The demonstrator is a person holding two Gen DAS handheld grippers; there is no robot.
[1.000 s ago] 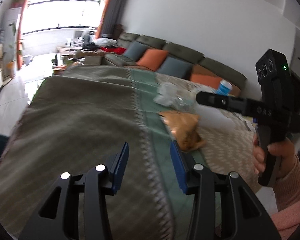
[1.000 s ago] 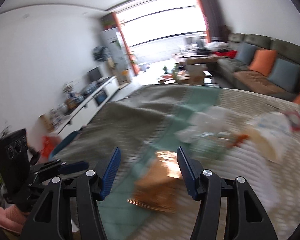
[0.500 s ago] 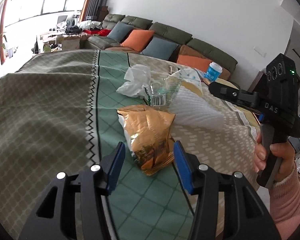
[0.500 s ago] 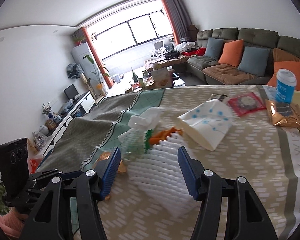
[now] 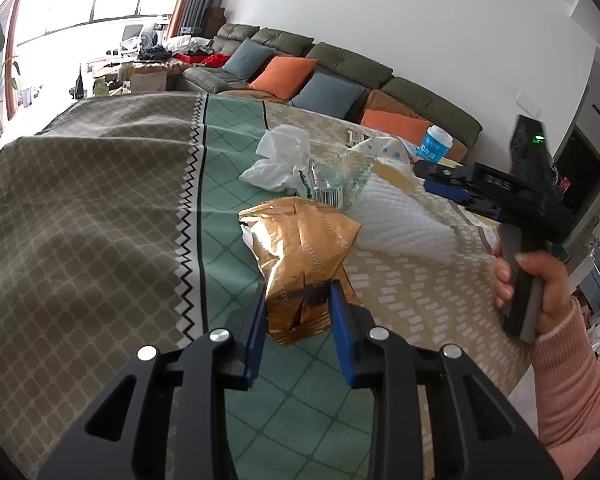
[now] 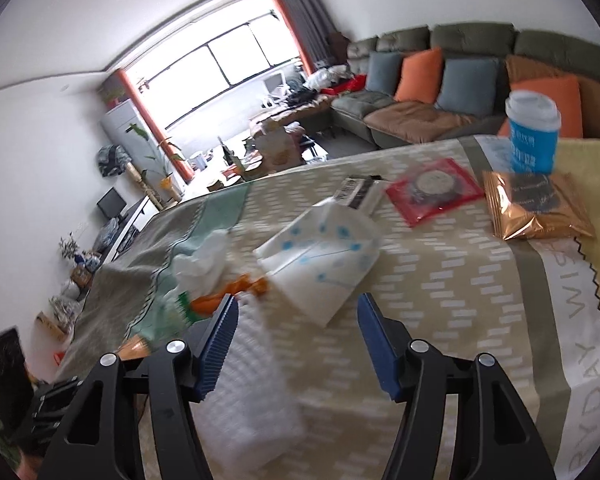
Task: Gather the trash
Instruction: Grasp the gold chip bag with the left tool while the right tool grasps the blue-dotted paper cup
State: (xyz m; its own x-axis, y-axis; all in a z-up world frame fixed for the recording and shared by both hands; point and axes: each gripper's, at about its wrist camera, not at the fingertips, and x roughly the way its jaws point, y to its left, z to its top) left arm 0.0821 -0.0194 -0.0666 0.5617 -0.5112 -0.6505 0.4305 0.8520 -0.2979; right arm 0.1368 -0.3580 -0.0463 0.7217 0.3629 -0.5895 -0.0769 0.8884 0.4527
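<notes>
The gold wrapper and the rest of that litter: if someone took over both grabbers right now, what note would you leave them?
Left gripper: jaws have just been closing, pads now pinching the near end of the crumpled gold wrapper, which lies on the tablecloth.
Right gripper: open, empty, jaws just widening, above the white foam sheet.
Nothing collected yet.
Left: white tissue, clear plastic wrapper, foam sheet, dotted white bag.
</notes>
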